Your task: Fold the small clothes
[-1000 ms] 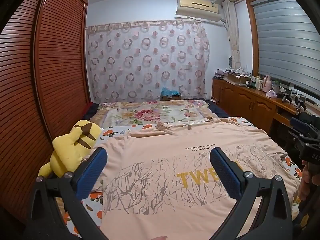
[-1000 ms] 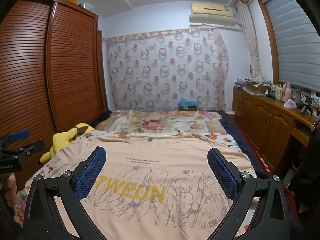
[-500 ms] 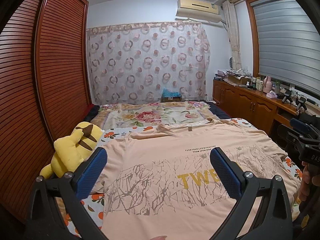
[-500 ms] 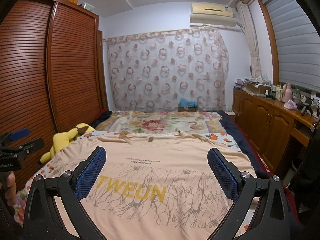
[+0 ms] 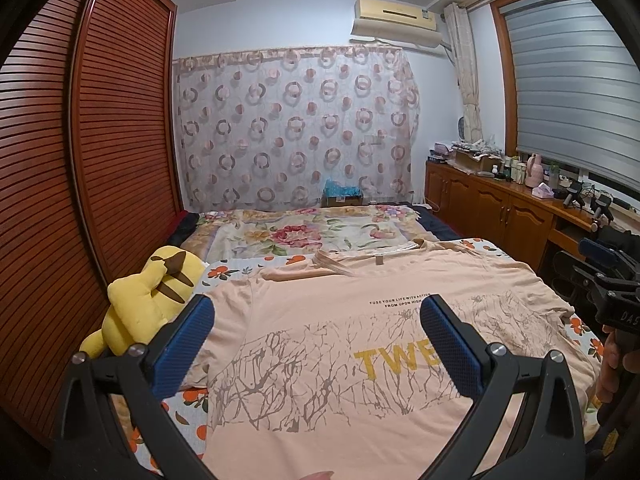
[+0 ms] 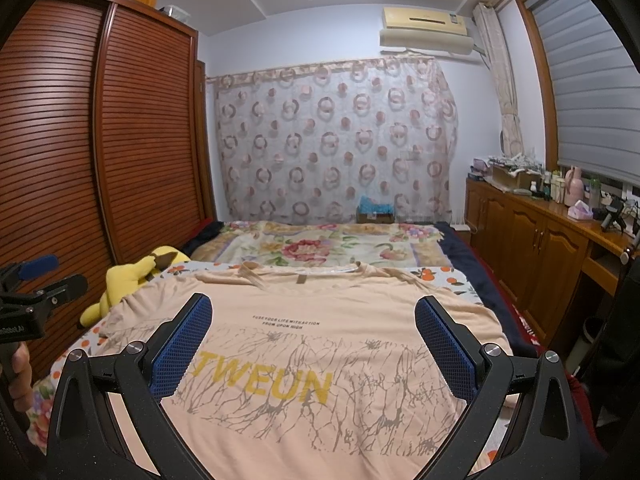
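Observation:
A peach T-shirt (image 5: pixel 320 344) with yellow "TWEUN" lettering and grey branch print lies spread flat, front up, on the bed; it also shows in the right wrist view (image 6: pixel 312 344). Its collar is at the far end. My left gripper (image 5: pixel 318 312) is open and empty, held above the shirt's left half. My right gripper (image 6: pixel 312 312) is open and empty above the shirt's middle. Each gripper shows at the edge of the other's view, the right gripper (image 5: pixel 604 264) and the left gripper (image 6: pixel 36 276).
A yellow plush toy (image 5: pixel 148 300) sits at the shirt's left, against the slatted wooden wardrobe (image 5: pixel 80 160). A floral quilt (image 5: pixel 304 232) lies beyond the collar. Wooden cabinets (image 6: pixel 540 248) with bottles run along the right wall. A small bin (image 6: pixel 586 340) stands beside the bed.
Both grippers stay open. The left view has tilted up slightly, so the shirt sits a little lower in frame. The right view has barely shifted.

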{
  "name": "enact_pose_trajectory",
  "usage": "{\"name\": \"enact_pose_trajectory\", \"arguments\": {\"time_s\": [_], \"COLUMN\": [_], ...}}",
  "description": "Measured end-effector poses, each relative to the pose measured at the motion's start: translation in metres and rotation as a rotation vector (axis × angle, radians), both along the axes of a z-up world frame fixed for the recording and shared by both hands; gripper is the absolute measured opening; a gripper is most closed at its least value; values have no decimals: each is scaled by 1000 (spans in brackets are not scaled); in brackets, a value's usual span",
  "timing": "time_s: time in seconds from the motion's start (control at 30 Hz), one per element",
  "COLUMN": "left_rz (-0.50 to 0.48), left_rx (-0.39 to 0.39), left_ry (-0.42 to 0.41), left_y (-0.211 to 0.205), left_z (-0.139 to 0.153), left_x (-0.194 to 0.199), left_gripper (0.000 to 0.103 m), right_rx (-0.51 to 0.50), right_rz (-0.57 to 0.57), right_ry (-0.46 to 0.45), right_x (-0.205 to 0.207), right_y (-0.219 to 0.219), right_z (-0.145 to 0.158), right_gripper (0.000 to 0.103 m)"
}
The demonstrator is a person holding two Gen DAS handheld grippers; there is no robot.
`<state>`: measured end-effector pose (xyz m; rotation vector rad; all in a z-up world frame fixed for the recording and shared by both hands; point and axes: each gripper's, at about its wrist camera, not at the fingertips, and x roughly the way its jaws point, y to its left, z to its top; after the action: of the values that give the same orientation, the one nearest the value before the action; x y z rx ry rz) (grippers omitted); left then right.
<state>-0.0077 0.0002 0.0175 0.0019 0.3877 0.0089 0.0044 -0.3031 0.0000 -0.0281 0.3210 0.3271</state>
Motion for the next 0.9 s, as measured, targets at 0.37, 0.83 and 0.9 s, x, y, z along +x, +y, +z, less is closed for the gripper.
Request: {"name": "enact_pose_trajectory", "arguments": {"time_s": [0.37, 0.83, 0.9], "left_rz": [0, 0, 0], "left_rx": [2, 1, 1], "left_ry": [-2, -4, -3], "left_y": [-1, -1, -1], "left_z": [1, 1, 1], "left_x": [-1, -2, -2], "left_gripper": [103, 103, 103], "right_rx": [-1, -1, -1], "right_rz": [-1, 1, 0], "right_ry": [-1, -2, -2], "right_x": [0, 0, 0], "right_y": [0, -1, -1], "right_z": [0, -1, -1], "right_gripper": [103, 103, 103]}}
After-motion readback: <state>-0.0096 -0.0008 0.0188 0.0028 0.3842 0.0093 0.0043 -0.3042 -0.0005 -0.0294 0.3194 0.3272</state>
